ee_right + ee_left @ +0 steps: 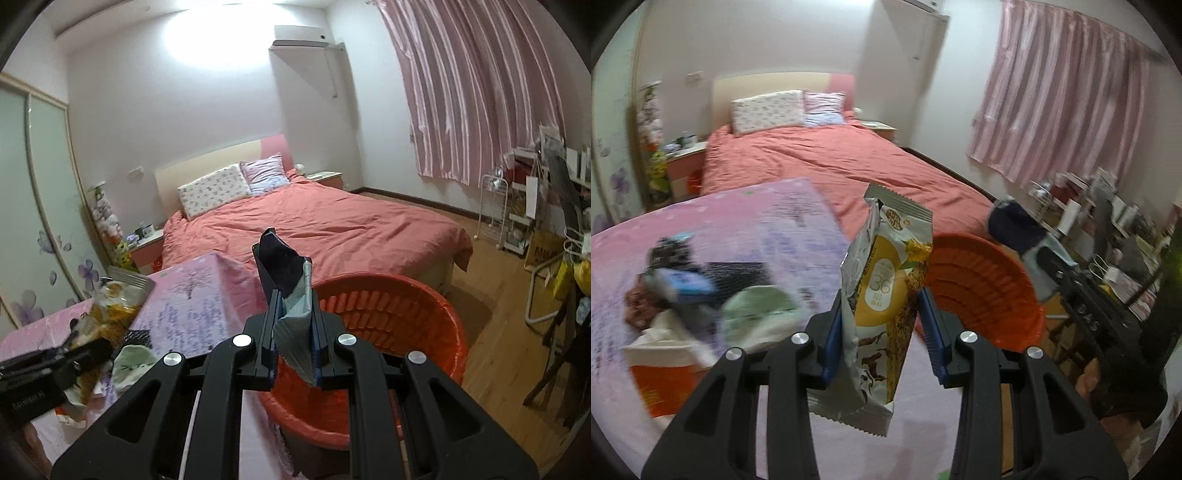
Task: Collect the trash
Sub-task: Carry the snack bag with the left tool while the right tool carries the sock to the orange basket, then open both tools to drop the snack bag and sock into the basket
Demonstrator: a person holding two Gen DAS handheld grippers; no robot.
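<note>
My right hand-held gripper [293, 345], clamped on an upright dark-blue crumpled foil wrapper [286, 291], sits directly above the round orange plastic basket [424, 321], nearer than my left hand-held gripper [882, 332] pinching a yellow-and-silver snack packet [882, 295].

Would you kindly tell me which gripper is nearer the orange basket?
Right. The right gripper hangs at the orange basket rim; the left gripper is beside it, over the table.

"36" on yellow snack wrapper [882, 295], other print unreadable
</note>
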